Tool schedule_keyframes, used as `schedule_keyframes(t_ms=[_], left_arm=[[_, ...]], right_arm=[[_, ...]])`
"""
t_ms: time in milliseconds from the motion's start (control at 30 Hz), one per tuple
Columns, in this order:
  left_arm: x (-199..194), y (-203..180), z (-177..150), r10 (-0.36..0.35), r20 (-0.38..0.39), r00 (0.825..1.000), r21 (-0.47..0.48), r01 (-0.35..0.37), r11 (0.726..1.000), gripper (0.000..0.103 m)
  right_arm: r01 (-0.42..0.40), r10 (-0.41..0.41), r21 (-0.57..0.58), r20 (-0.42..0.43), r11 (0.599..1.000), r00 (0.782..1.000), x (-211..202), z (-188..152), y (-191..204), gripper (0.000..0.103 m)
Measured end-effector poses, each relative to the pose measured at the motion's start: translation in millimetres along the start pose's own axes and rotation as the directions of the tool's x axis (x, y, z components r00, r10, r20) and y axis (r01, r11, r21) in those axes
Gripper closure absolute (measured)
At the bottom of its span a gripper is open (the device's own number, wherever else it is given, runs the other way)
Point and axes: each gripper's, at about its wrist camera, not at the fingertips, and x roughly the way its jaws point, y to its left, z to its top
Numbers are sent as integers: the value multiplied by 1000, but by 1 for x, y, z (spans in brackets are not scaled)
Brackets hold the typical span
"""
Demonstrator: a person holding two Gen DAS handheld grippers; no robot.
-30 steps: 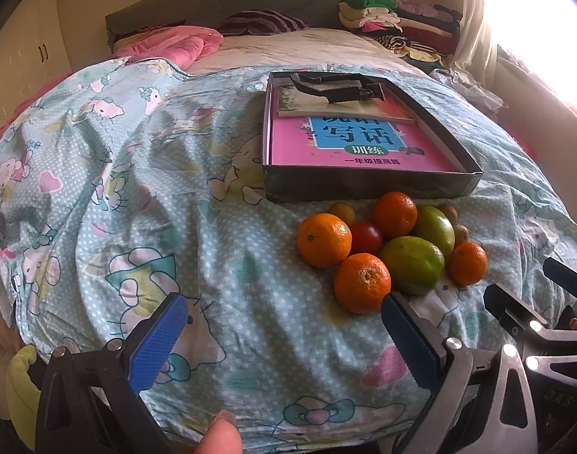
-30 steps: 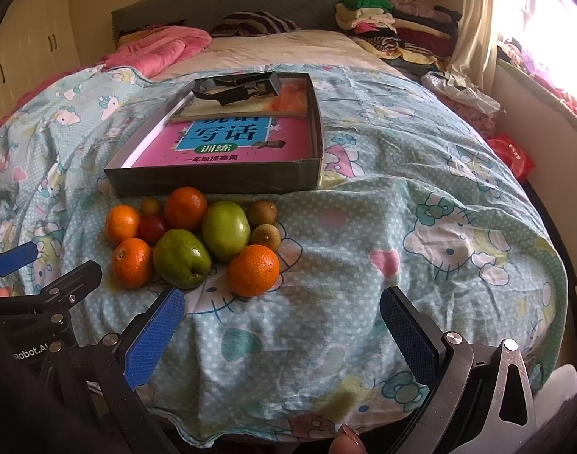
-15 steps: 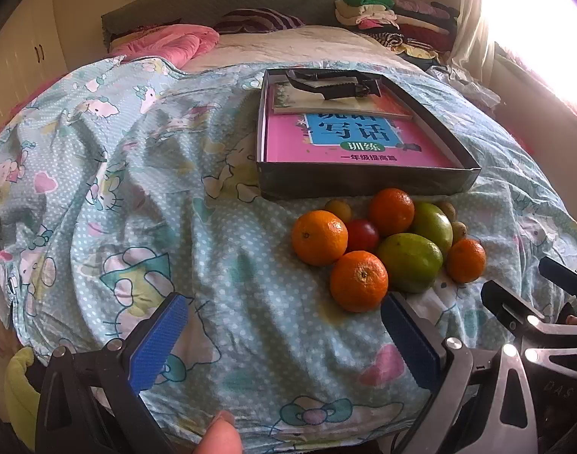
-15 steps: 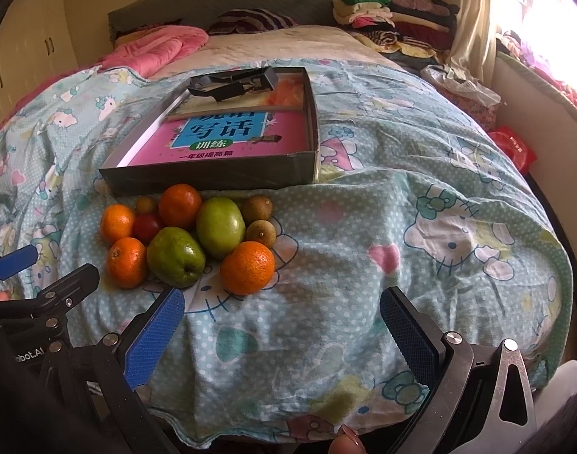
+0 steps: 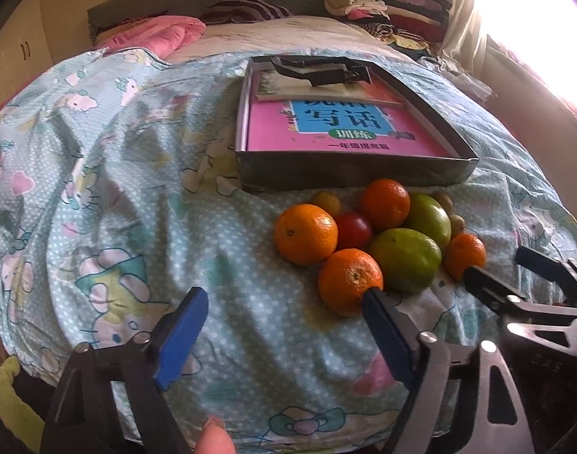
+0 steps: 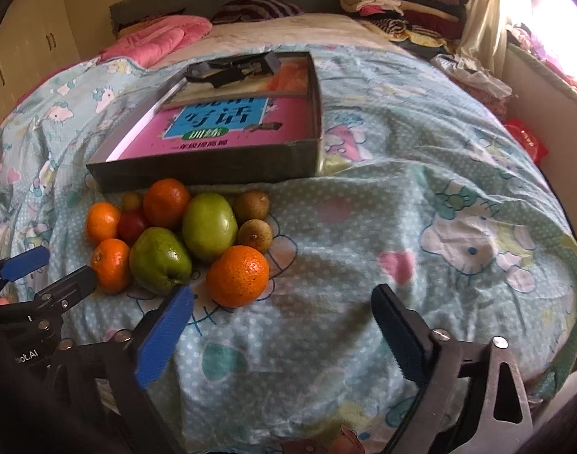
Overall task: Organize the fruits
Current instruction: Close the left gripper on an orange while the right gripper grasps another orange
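Observation:
A heap of fruit lies on the bed cover in front of a dark box (image 5: 349,174): several oranges (image 5: 305,233), two green fruits (image 5: 406,259), a red one (image 5: 352,230) and small brown ones (image 6: 252,206). My left gripper (image 5: 284,321) is open and empty, its right finger just short of the nearest orange (image 5: 349,280). My right gripper (image 6: 281,321) is open and empty, just short of the near orange (image 6: 237,275). Each gripper shows in the other's view, the right one (image 5: 515,265) and the left one (image 6: 50,268).
The box (image 6: 212,170) holds a pink book (image 5: 337,128) and a black clip (image 5: 318,72). The bed cover (image 6: 421,227) slopes off toward me and to the right. A pink quilt (image 5: 152,34) and folded clothes (image 5: 383,3) lie at the far end.
Both grippers have moved a little forward toward the fruit heap. Both stay open and empty. The fruit has not moved.

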Motion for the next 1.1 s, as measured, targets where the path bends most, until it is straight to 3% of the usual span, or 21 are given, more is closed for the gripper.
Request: schedule_keyframes(t_ms=[100, 500, 633, 833, 1100], left_arm=[[0, -6, 0, -10, 13, 1000, 20, 10, 1000, 28], [-3, -18, -2, -86, 7, 996, 54, 85, 995, 56], [-4, -21, -2, -119, 2, 993, 59, 118, 991, 64], [-6, -23, -3, -190, -7, 982, 54, 190, 980, 64], [9, -21, 2, -172, -29, 985, 45, 173, 984, 64]], right_arm=[[1, -1, -29, 1, 1000, 1000, 4, 2, 4, 25], [-81, 80, -86, -19, 993, 997, 12, 6, 18, 56], [-101, 100, -85, -22, 991, 995, 16, 7, 19, 60], [-122, 121, -85, -15, 989, 992, 17, 7, 15, 65], [-152, 152, -70, -4, 986, 988, 15, 5, 10, 65]])
